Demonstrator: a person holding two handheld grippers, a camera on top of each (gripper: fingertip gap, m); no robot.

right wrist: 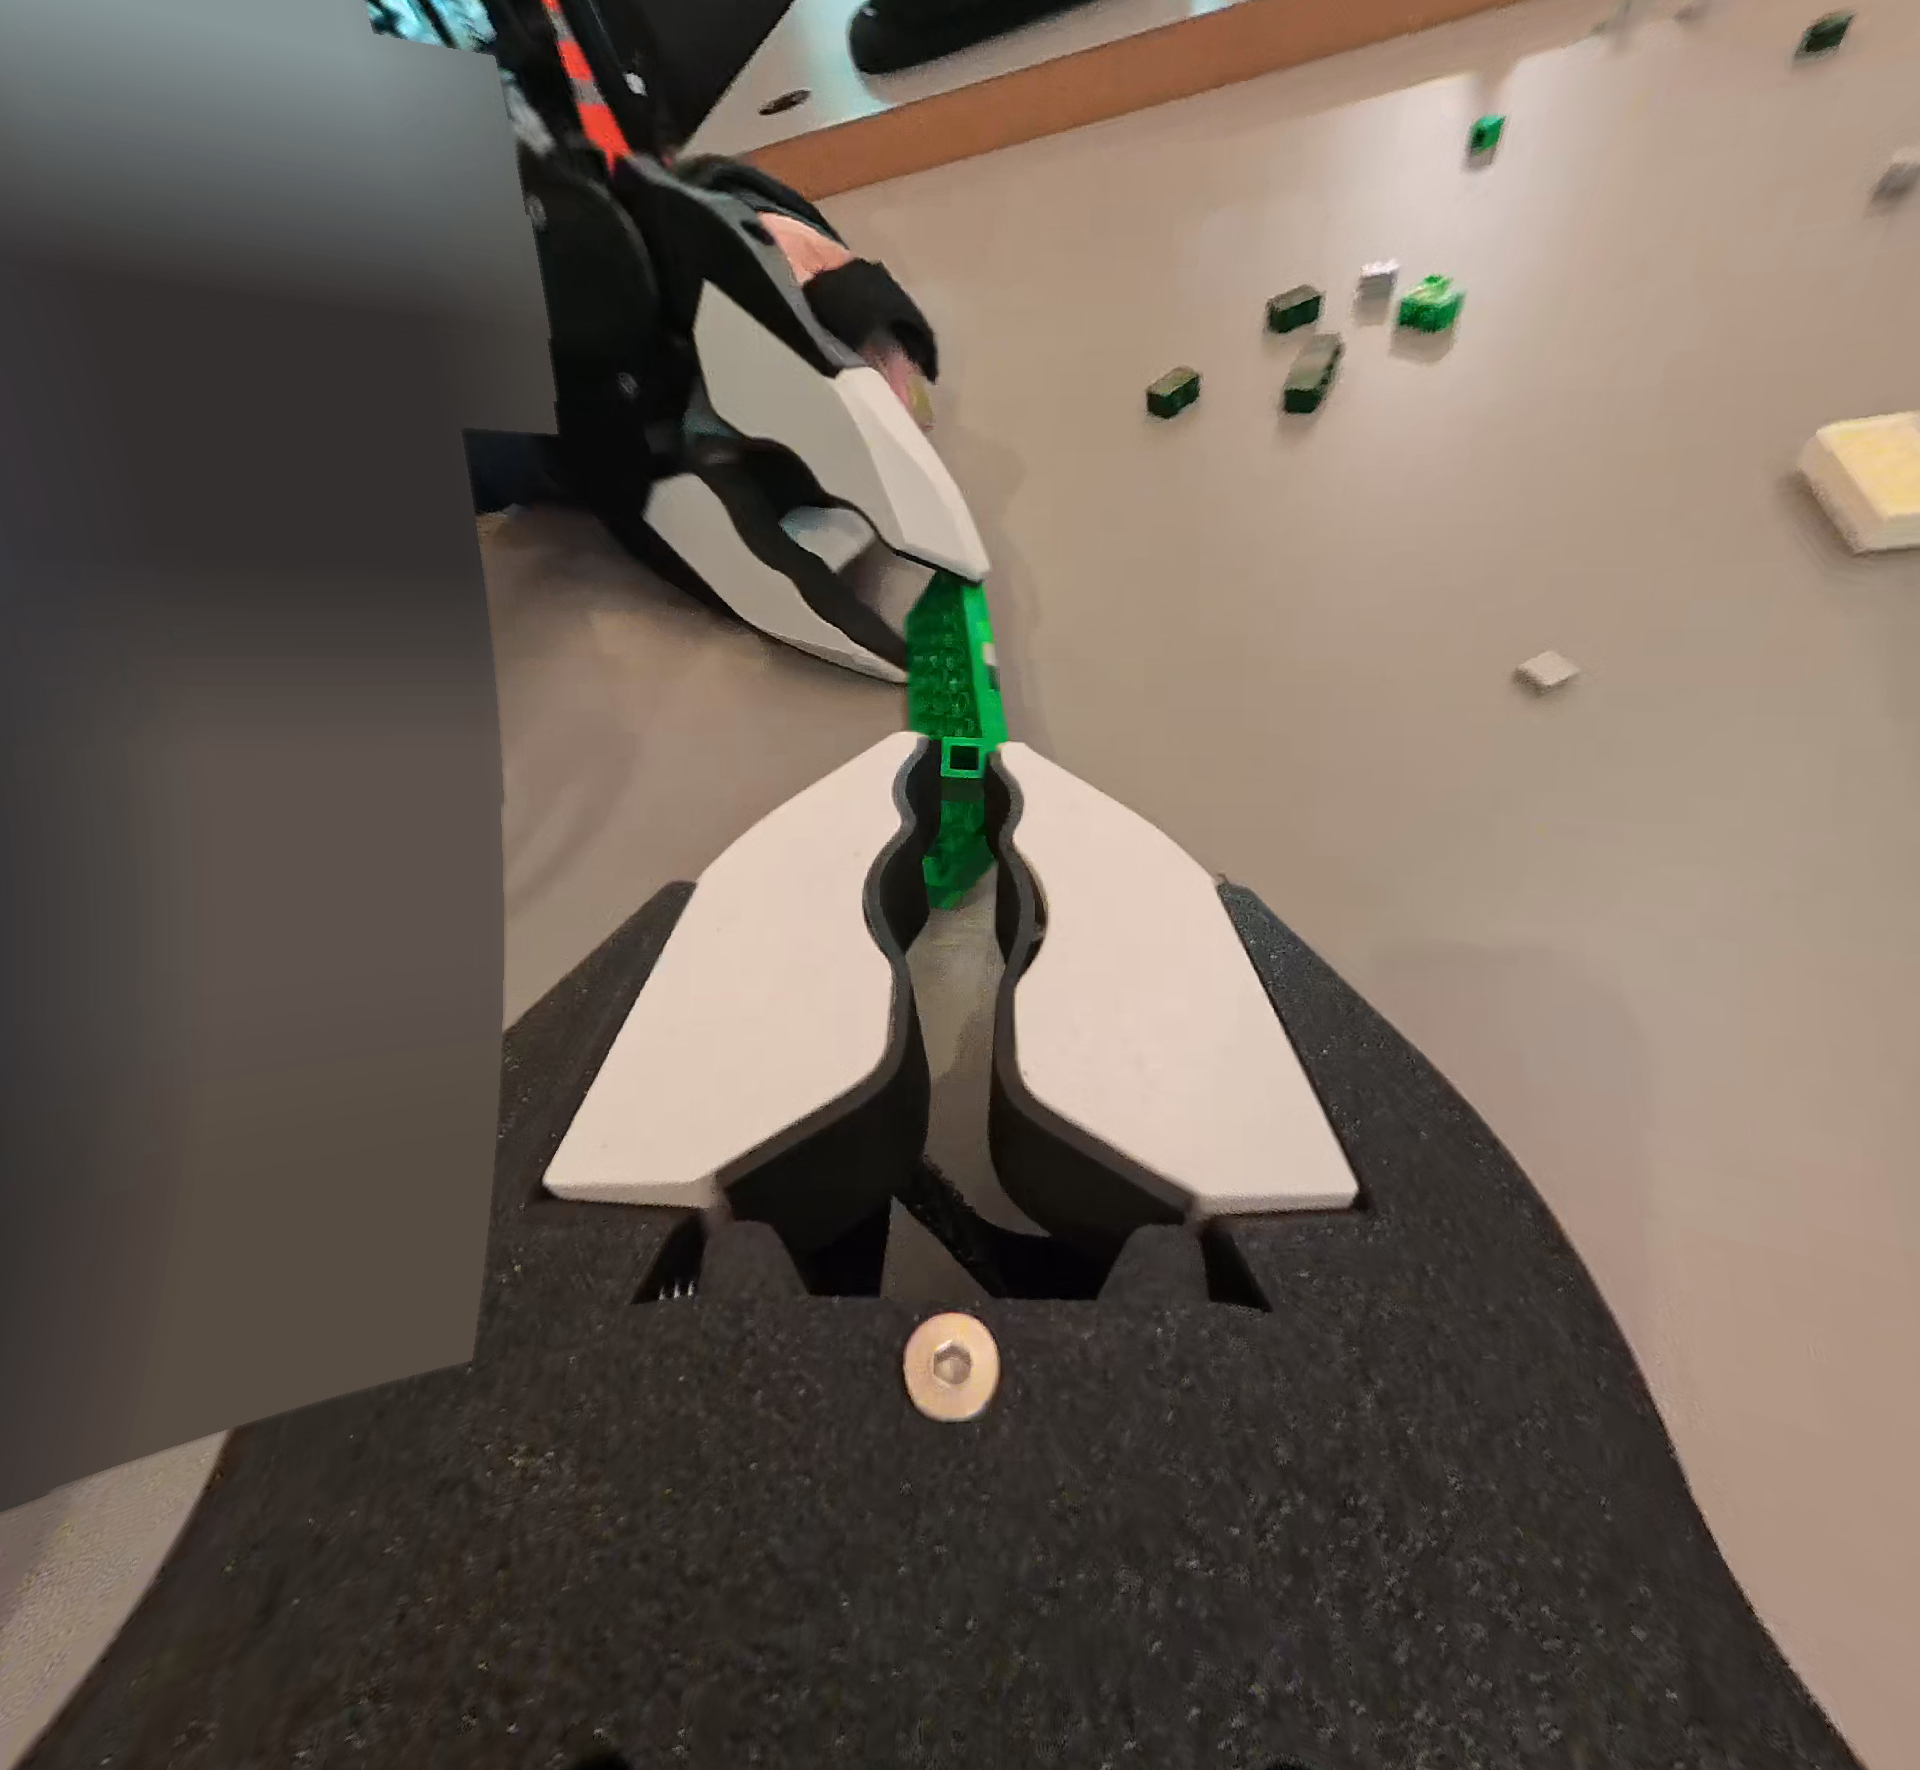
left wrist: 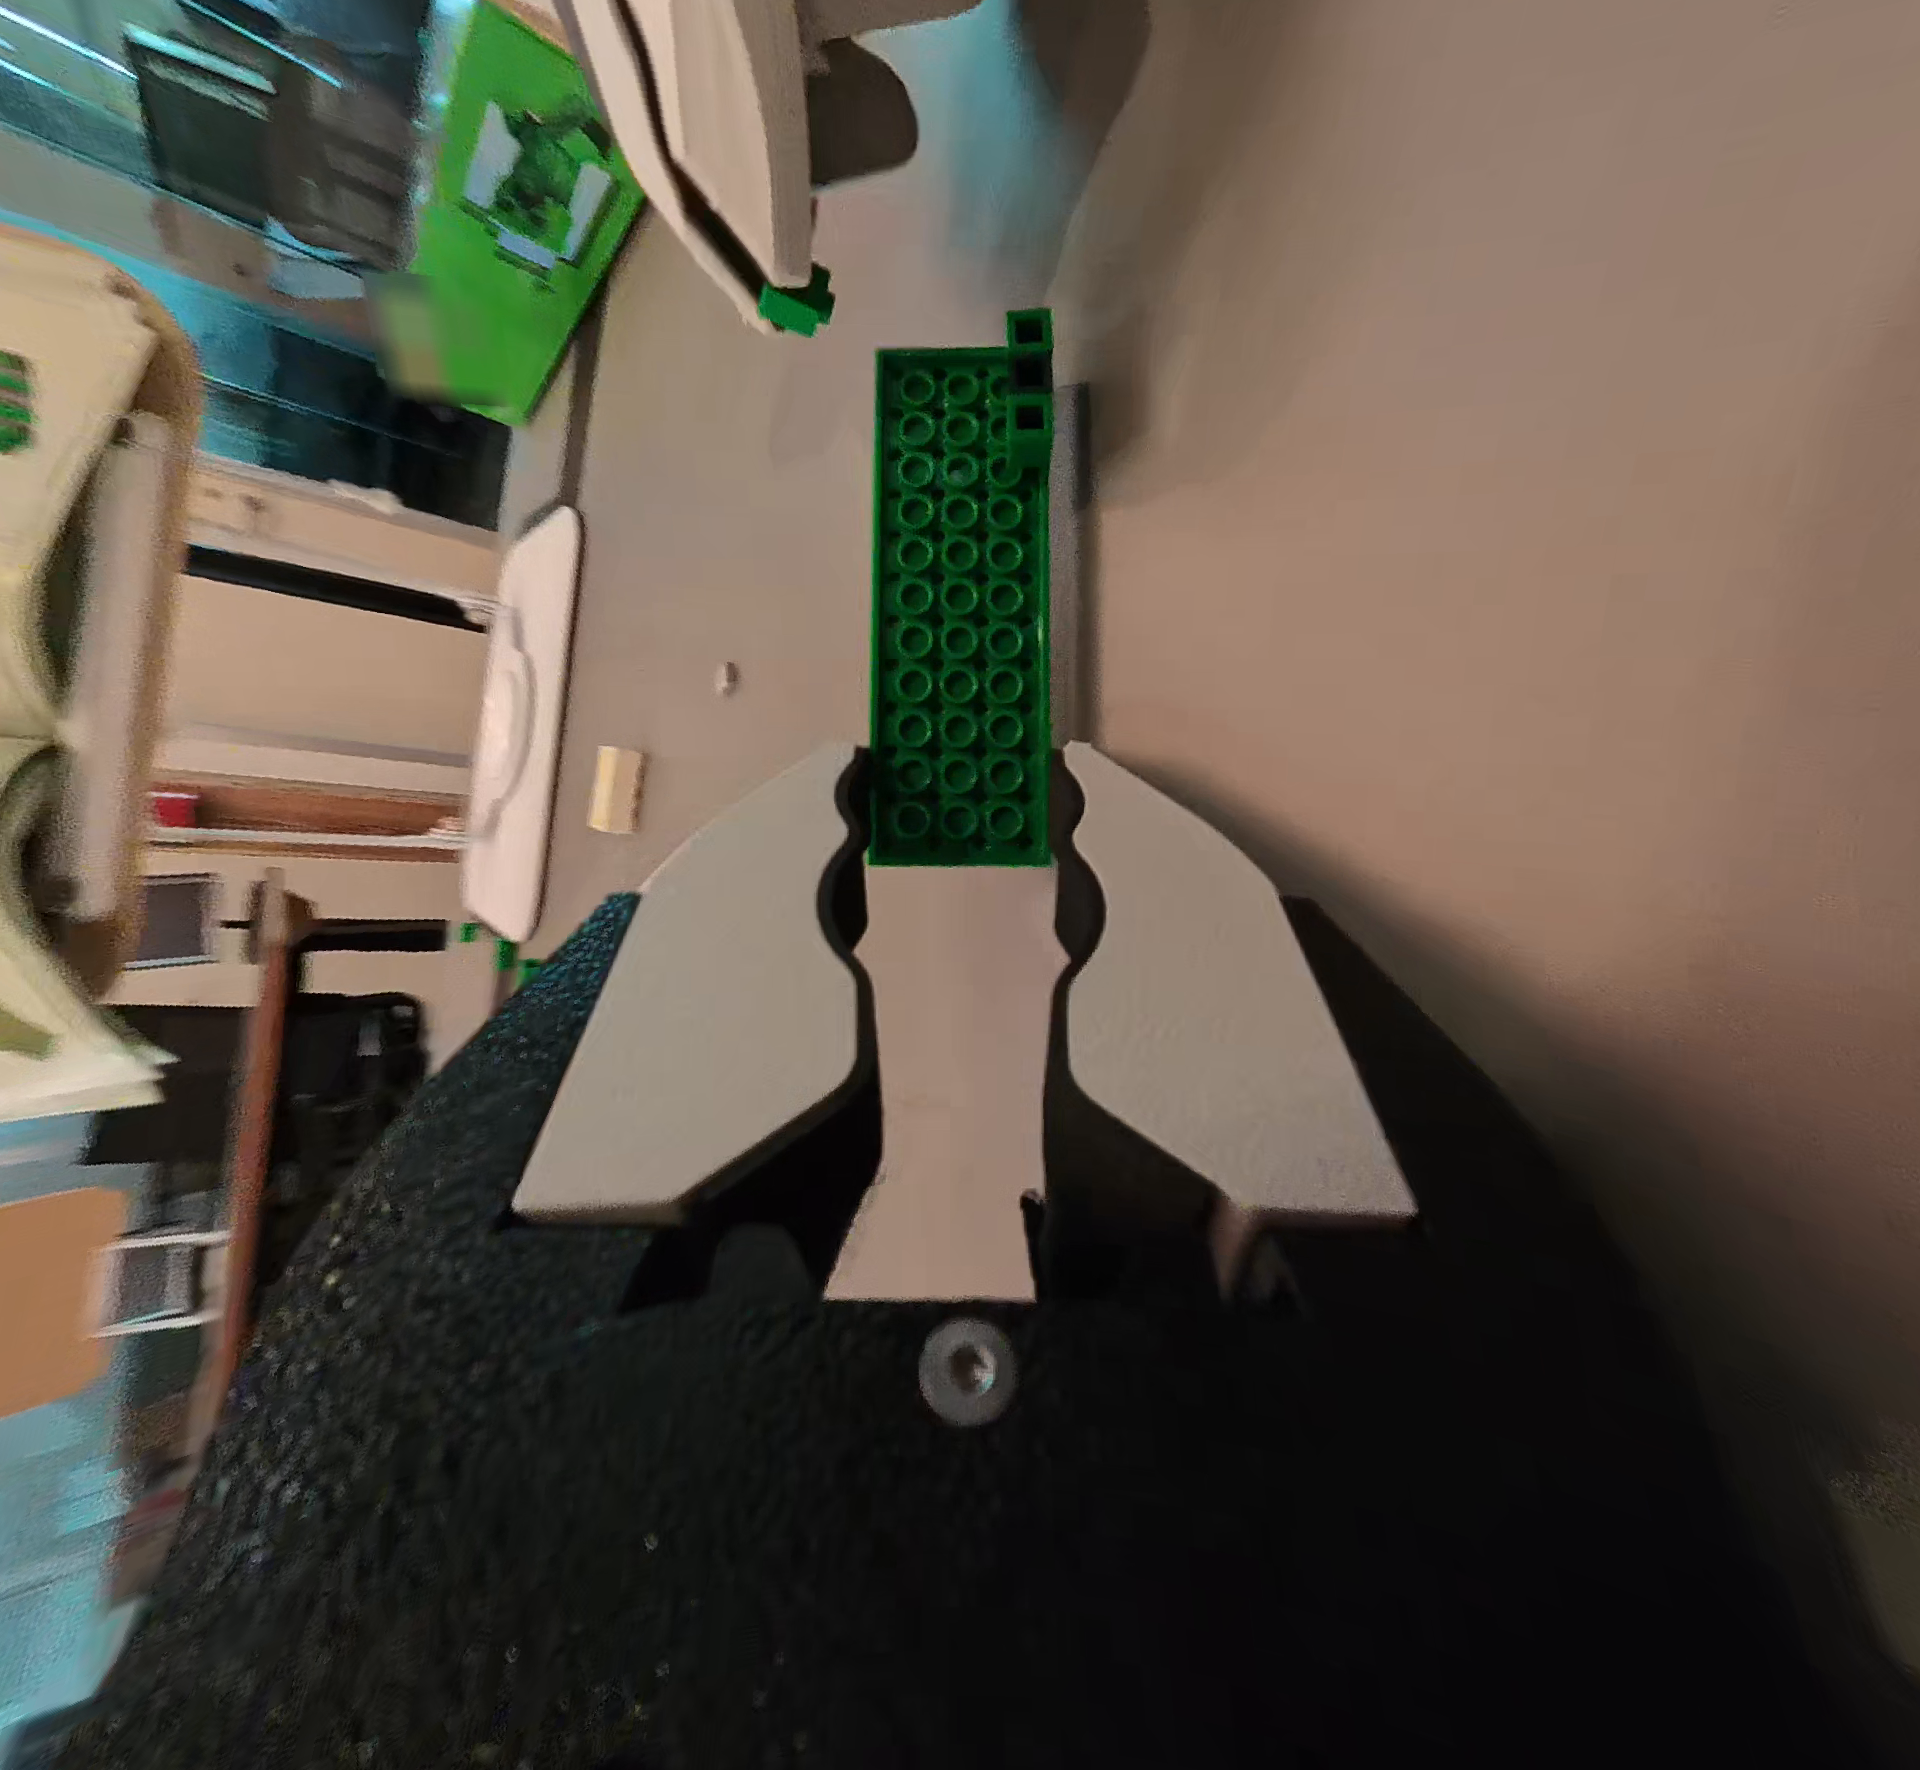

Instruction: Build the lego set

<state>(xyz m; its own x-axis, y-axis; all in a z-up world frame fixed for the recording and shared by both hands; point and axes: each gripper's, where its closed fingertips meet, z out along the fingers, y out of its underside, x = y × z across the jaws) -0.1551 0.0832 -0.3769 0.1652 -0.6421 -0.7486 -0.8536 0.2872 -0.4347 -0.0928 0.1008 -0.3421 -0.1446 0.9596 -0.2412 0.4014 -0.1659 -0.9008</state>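
My left gripper is shut on the near end of a long green studded plate and holds it above the grey table. Small green bricks sit at the plate's far right corner. My right gripper is shut on a small green brick. In the left wrist view the right gripper holds that brick just left of the plate's far end, apart from it. In the right wrist view the left gripper holds the plate, which reaches down to my fingertips.
Several loose green bricks and a small grey tile lie on the table to the right. A cream block sits at the right edge. A green box and a white tray stand further off.
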